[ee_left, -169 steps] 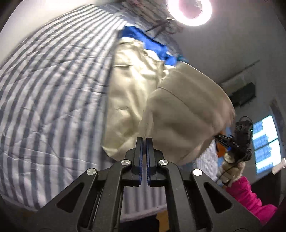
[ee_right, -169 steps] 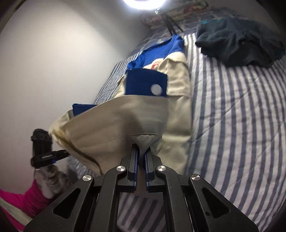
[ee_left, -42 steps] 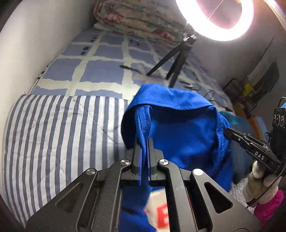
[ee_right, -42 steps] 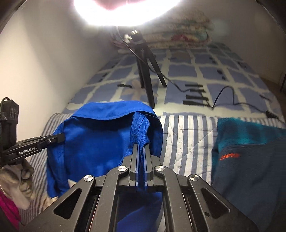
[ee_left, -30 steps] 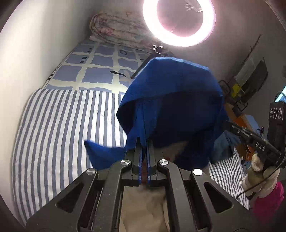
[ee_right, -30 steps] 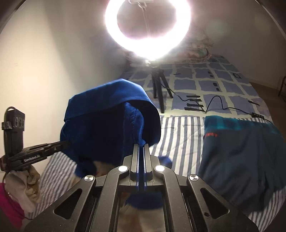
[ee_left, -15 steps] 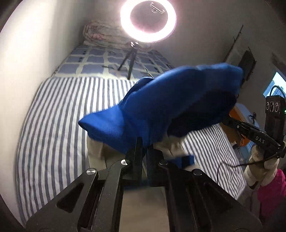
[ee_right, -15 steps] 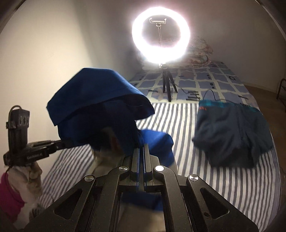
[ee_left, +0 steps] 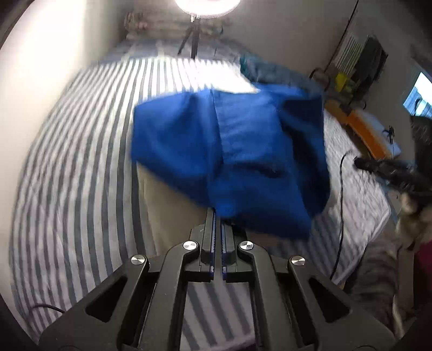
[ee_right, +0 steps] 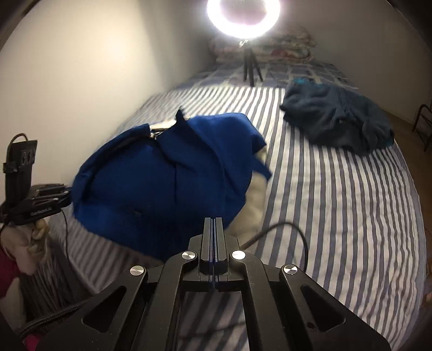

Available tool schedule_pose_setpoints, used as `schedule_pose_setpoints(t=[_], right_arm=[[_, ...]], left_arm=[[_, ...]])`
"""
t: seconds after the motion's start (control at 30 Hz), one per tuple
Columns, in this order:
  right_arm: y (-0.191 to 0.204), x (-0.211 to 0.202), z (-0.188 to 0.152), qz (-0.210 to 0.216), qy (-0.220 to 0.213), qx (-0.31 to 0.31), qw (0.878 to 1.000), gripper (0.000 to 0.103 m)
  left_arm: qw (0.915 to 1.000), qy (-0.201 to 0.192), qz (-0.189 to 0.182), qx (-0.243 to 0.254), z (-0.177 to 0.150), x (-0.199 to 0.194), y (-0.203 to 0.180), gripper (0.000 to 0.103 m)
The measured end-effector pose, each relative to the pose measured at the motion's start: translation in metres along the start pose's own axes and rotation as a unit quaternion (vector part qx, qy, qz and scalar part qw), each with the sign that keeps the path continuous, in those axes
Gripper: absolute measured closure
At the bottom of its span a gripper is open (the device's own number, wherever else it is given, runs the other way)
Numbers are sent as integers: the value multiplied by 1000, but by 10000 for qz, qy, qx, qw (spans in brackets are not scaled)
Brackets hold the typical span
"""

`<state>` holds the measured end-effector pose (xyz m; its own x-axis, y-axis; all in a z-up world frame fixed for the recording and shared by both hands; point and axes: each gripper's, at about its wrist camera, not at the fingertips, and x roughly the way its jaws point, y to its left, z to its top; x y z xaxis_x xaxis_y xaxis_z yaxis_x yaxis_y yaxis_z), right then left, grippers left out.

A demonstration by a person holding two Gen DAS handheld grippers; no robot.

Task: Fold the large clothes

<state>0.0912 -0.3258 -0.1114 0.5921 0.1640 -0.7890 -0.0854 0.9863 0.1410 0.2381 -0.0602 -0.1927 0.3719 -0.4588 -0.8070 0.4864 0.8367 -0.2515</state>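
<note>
Jacket (ee_left: 229,151), blue with a cream lining, hangs part-folded just ahead of both grippers, its blue upper half doubled over toward the person and ballooning above the cream half that lies flat on the bed (ee_left: 67,162). Left gripper (ee_left: 217,216): jaws narrow, pinched on a blue edge at the fold's near corner, so held. Right gripper (ee_right: 213,224): jaws fully together; blue cloth sits right at the tips, but whether any is caught between the pads cannot be told from its own view. In the right wrist view the left tool shows at the far left, touching the blue edge, so the two grippers stand at opposite ends of one hem. That hem is the long axis of the fold, running side to side across the near edge of the bed; cream cloth (ee_right: 256,194) extends away toward the head end. Both tools are about equally near the hem; neither has the advantage. Judgement: the coming move is a lowering of this hem onto the cream half, and it turns on keeping the hem parallel to the near edge. Surface: striped quilt, soft, some slack. A cable (ee_right: 283,229) trails just right of the jacket, a snag risk. Dark garment (ee_right: 337,124) lies well apart near the right edge. Ring light (ee_right: 243,13) on a tripod stands at the head end.
</note>
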Motion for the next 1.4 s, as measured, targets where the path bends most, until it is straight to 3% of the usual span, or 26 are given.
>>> schedule_pose_setpoints(t=[0.13, 0.23, 0.3, 0.33, 0.37, 0.6, 0.67, 0.7, 0.73, 0.77, 0.8, 0.87, 1.03, 1.13, 1.27, 1.4], right_arm=[[-4, -17, -13, 208, 12, 92, 9997, 102], [-23, -18, -10, 425, -80, 616, 9972, 81], [-37, -13, -4, 637, -244, 1067, 9920, 56], [-43, -7, 0, 790, -291, 1262, 9884, 52], [-48, 1, 4, 871, -296, 1411, 9857, 48], [-46, 56, 17, 881, -7, 1582, 9835, 47], [-43, 67, 16, 966, 40, 1641, 9817, 47], [-41, 71, 15, 1028, 40, 1645, 9810, 47], [-39, 73, 14, 1088, 33, 1663, 9801, 48], [-36, 75, 13, 1163, 37, 1667, 9791, 63], [-35, 75, 11, 1202, 77, 1679, 9784, 85], [-33, 71, 9, 1221, 95, 1784, 9763, 96], [-26, 25, -3, 1656, -48, 1888, 9679, 100], [-22, 21, -22, 1696, 134, 1928, 9664, 100], [-13, 61, -43, 1064, 682, 1657, 9780, 100], [-12, 64, -42, 1016, 774, 1575, 9792, 100]], left_arm=[[9996, 105, -132, -246, -24, -9, 10, 102], [9954, -22, -497, -818, -23, -25, 27, 102], [9910, -58, -703, -1138, -12, -26, 38, 83], [9889, -62, -784, -1263, -8, -26, 43, 53], [9841, -85, -943, -1502, -4, -24, 48, 41], [9597, 268, -1552, -2326, 6, 20, 56, 41], [9539, 301, -1638, -2497, 6, 33, 55, 51], [9539, 323, -1614, -2509, 7, 37, 54, 56], [9554, 324, -1559, -2487, 8, 39, 52, 74], [9590, 331, -1459, -2405, 10, 40, 48, 83], [9631, 324, -1355, -2304, 12, 40, 44, 85], [9676, 283, -1280, -2159, 15, 33, 37, 91], [9754, 132, -1352, -1739, 11, -7, 20, 93], [9798, 315, -1253, -1524, -4, -4, 17, 93], [9806, 684, -876, -1617, -21, 38, 29, 93], [9836, 620, -899, -1433, -21, 34, 22, 92]])
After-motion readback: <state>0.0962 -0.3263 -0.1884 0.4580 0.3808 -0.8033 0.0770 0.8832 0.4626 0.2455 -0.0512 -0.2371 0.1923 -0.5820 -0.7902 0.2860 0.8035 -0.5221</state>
